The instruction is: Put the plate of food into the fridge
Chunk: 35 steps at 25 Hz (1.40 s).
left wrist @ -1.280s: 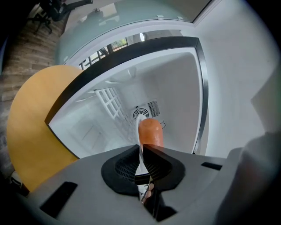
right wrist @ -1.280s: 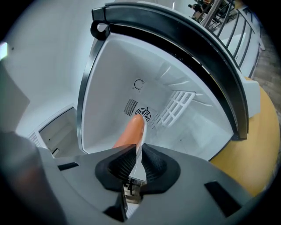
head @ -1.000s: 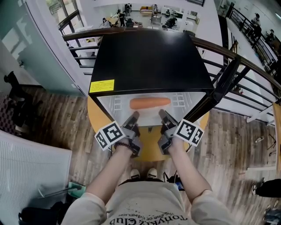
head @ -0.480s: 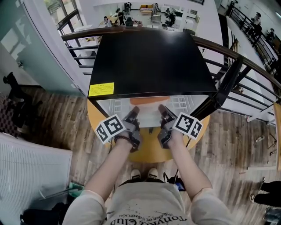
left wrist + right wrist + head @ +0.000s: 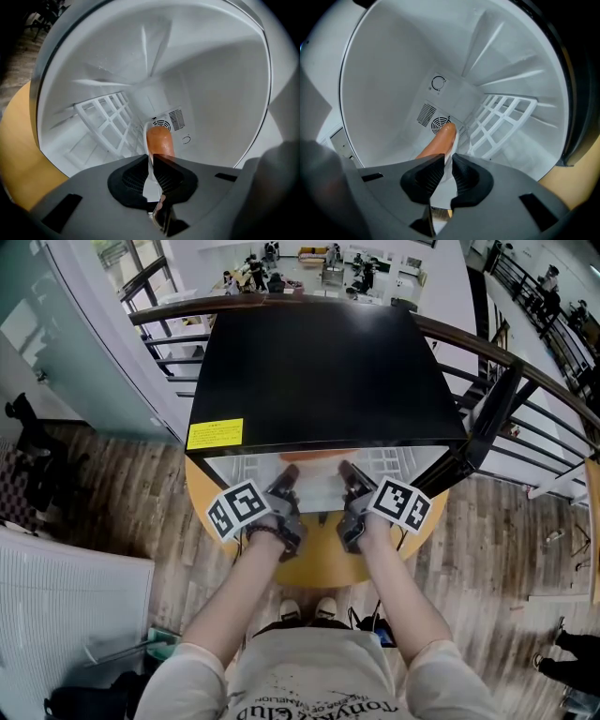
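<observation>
A white plate [image 5: 319, 493] carrying a long orange piece of food [image 5: 159, 140] is held from both sides. My left gripper [image 5: 284, 486] is shut on the plate's left rim [image 5: 151, 174]. My right gripper [image 5: 352, 484] is shut on its right rim [image 5: 450, 159]. The plate reaches into the white inside of the black fridge [image 5: 319, 371]. In the right gripper view the food [image 5: 438, 143] points toward the fan vent [image 5: 438, 124] on the back wall. In the head view the fridge top hides nearly all of the food.
The fridge stands on a round yellow table [image 5: 309, 566]. A white wire shelf [image 5: 110, 124] stands against the fridge's side wall and also shows as the white wire shelf [image 5: 501, 117] in the right gripper view. A dark railing [image 5: 492, 409] runs behind and to the right. Wooden floor surrounds the table.
Both grippers have pushed the plate forward into the fridge. The orange food, in full sight a second ago in the head view, is now under the fridge top.
</observation>
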Each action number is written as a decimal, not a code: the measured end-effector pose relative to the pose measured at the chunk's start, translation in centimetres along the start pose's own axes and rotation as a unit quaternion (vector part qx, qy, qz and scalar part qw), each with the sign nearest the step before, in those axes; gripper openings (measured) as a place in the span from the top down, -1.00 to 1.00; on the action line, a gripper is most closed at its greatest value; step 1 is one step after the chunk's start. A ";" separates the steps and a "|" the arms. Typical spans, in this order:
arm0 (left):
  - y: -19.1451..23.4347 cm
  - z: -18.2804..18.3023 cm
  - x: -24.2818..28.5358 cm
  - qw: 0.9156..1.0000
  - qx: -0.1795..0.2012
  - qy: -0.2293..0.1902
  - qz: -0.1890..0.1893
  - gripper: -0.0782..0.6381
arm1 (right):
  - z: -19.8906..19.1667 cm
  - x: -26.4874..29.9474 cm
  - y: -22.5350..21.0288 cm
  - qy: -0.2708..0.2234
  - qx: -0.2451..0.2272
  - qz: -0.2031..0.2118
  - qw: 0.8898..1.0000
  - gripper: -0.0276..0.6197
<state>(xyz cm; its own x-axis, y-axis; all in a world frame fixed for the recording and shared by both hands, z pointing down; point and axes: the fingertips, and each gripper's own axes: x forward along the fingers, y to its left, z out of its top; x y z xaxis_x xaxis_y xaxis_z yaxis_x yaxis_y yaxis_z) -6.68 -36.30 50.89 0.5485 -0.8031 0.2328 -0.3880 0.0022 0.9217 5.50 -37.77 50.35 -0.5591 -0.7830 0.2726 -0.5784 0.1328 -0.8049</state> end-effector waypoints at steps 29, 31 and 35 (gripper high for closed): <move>-0.6 -0.5 0.5 0.993 0.109 0.027 0.026 0.52 | 0.7 0.0 0.2 0.006 -0.117 -0.067 0.991 0.59; -0.4 -0.8 0.4 0.992 0.117 0.034 0.031 0.50 | 0.7 -0.2 0.0 0.005 -0.139 -0.079 0.987 0.58; -0.1 -1.2 0.1 0.988 0.139 0.049 0.044 0.50 | 0.9 -0.3 -0.3 0.004 -0.174 -0.098 0.980 0.58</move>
<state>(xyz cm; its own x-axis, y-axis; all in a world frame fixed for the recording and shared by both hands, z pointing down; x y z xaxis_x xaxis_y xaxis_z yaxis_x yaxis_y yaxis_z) -5.68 -35.68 51.15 0.5677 -0.7451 0.3501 -0.6189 -0.1059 0.7783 6.40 -38.14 50.06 -0.4198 -0.8101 0.4093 -0.8425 0.1800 -0.5078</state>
